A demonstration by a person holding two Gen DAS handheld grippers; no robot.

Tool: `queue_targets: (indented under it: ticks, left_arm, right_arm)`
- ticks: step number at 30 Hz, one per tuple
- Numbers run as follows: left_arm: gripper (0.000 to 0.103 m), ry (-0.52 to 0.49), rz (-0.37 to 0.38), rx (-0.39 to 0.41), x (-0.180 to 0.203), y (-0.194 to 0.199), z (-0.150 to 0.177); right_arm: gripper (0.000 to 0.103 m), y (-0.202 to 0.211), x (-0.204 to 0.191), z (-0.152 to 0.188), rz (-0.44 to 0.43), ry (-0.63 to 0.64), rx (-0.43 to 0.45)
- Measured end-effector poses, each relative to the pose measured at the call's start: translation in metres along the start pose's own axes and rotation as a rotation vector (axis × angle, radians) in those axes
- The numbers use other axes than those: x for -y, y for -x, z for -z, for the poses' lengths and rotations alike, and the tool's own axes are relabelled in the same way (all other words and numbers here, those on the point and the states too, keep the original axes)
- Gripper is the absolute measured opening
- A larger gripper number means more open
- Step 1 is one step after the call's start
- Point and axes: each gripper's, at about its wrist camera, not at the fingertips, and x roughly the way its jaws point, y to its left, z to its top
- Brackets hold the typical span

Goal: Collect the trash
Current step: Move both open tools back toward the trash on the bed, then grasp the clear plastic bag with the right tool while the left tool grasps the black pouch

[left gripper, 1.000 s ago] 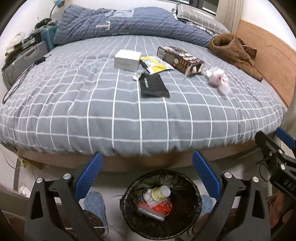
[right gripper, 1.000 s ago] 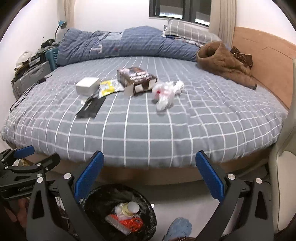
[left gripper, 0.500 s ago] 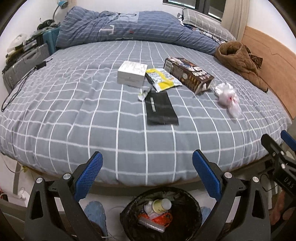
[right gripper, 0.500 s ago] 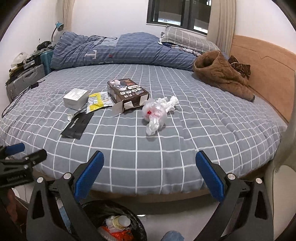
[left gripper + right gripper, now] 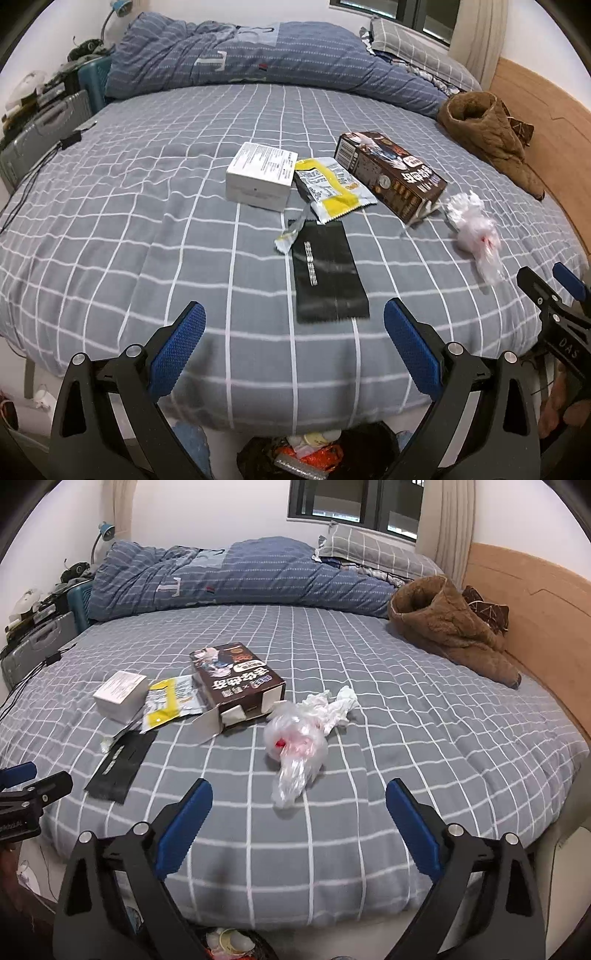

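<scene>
Across the grey checked bed (image 5: 129,229) my trash lies in one loose cluster toward the middle, and I judge the step in hand to be the reach for the next pieces, with both tools lined up at the near edge. Below that edge sits the black-lined trash bin (image 5: 369,443), already holding some rubbish, so each carry should be short.

Going from big to small: the brown carton (image 5: 391,173) lies on its side with its end flap open; I would take it across its narrow width, not by the flap. Just beside it is the white box (image 5: 258,177), which is stiff and should sit squarely between the pads. The black flat pouch (image 5: 328,273) is nearest my left gripper (image 5: 293,345); it lies flat, so I should come in low and pinch an edge. The crumpled clear plastic bag (image 5: 295,746) lies straight ahead of my right gripper (image 5: 299,829) and will squash, so a deep bite is safer. The yellow wrapper (image 5: 332,188) overlaps the pouch's far end, and a small torn scrap (image 5: 290,236) touches the pouch's corner.

Both tools have their jaws spread wide, holding and touching nothing; the right one's have just eased inward a little, with nothing between them.
</scene>
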Motion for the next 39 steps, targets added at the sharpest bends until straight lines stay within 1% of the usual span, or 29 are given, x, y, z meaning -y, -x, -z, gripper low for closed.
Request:
queue_targets:
  ticks: [2, 6, 11, 14, 18, 21, 22, 24, 25, 26, 28, 29, 31, 39]
  left_arm:
    - [0.096, -0.001, -0.003, -0.011, 0.001, -0.010, -0.007]
    - [0.096, -0.009, -0.013, -0.032, 0.004, -0.027, -0.016]
    - [0.096, -0.024, -0.024, -0.059, 0.013, -0.048, -0.025]
    - [0.096, -0.031, -0.024, -0.080, 0.019, -0.060, -0.027]
    - [0.095, -0.031, -0.021, -0.104, 0.025, -0.072, -0.027]
    - [0.094, -0.036, -0.027, -0.123, 0.030, -0.080, -0.024]
    - [0.091, -0.036, -0.027, -0.129, 0.031, -0.082, -0.023]
    - [0.090, -0.043, -0.033, -0.137, 0.032, -0.085, -0.021]
    - [0.088, -0.044, -0.038, -0.138, 0.032, -0.086, -0.020]
    - [0.086, -0.041, -0.039, -0.142, 0.032, -0.087, -0.019]
    - [0.074, -0.025, -0.043, -0.145, 0.027, -0.088, -0.018]
    - [0.071, -0.020, -0.045, -0.145, 0.025, -0.088, -0.018]
    - [0.058, -0.024, -0.053, -0.144, 0.024, -0.087, -0.017]
    - [0.055, -0.016, -0.042, -0.137, 0.021, -0.081, -0.021]
  right_arm:
    - [0.088, -0.010, 0.001, -0.006, -0.002, 0.001, -0.010]
    - [0.085, -0.030, 0.004, -0.016, 0.000, -0.004, -0.025]
    - [0.074, -0.056, 0.010, -0.028, -0.013, -0.017, -0.059]
    - [0.069, -0.067, 0.011, -0.031, -0.020, -0.021, -0.078]
    - [0.065, -0.076, 0.012, -0.034, -0.041, -0.040, -0.096]
    - [0.060, -0.081, 0.012, -0.033, -0.051, -0.050, -0.104]
    - [0.057, -0.082, 0.012, -0.033, -0.054, -0.052, -0.105]
    - [0.052, -0.083, 0.011, -0.032, -0.055, -0.050, -0.106]
    - [0.046, -0.083, 0.010, -0.032, -0.056, -0.047, -0.108]
    - [0.045, -0.083, 0.009, -0.032, -0.061, -0.042, -0.111]
    - [0.044, -0.083, 0.007, -0.031, -0.056, -0.034, -0.107]
    - [0.044, -0.083, 0.006, -0.031, -0.057, -0.032, -0.107]
    - [0.043, -0.082, 0.006, -0.031, -0.057, -0.032, -0.105]
    - [0.043, -0.075, 0.008, -0.033, -0.058, -0.042, -0.093]
